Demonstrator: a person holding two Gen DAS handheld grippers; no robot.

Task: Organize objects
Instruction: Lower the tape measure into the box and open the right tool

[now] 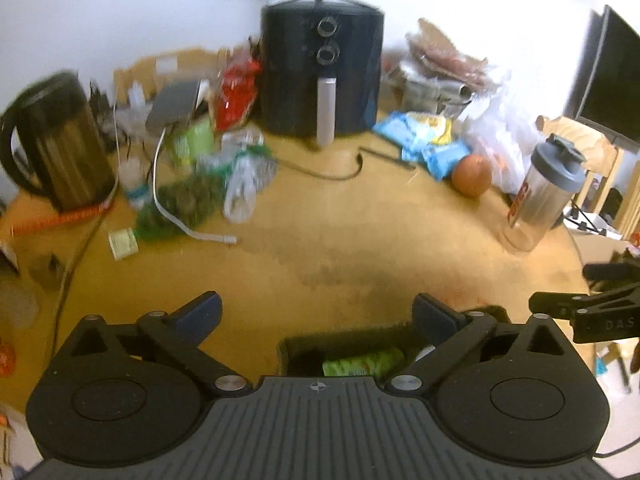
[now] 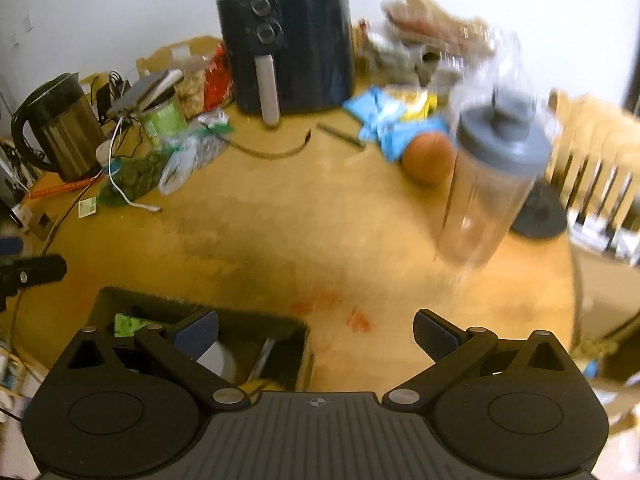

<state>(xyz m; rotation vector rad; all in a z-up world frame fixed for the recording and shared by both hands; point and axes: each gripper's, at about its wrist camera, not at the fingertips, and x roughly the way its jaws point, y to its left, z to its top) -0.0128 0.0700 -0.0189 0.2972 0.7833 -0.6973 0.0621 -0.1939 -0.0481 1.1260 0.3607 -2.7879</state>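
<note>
My left gripper [image 1: 318, 312] is open and empty above the wooden table [image 1: 320, 220]. My right gripper [image 2: 316, 330] is open and empty too. A dark open box [image 1: 344, 346] sits at the near table edge just under the left gripper, with a green packet [image 1: 364, 362] inside; it also shows in the right wrist view [image 2: 192, 308] under my left finger. A clear shaker bottle with a grey lid [image 1: 540, 196] stands at the right, close ahead of the right gripper [image 2: 488, 184]. An orange fruit [image 1: 472, 174] lies beside it.
A black air fryer [image 1: 320, 72] stands at the back, a steel kettle [image 1: 60, 140] at the left. Bags, a green can [image 2: 162, 118], a plastic bottle [image 1: 240, 188], a white cable [image 1: 176, 216] and blue packets [image 1: 420, 140] crowd the back. A chair [image 2: 592, 152] stands right.
</note>
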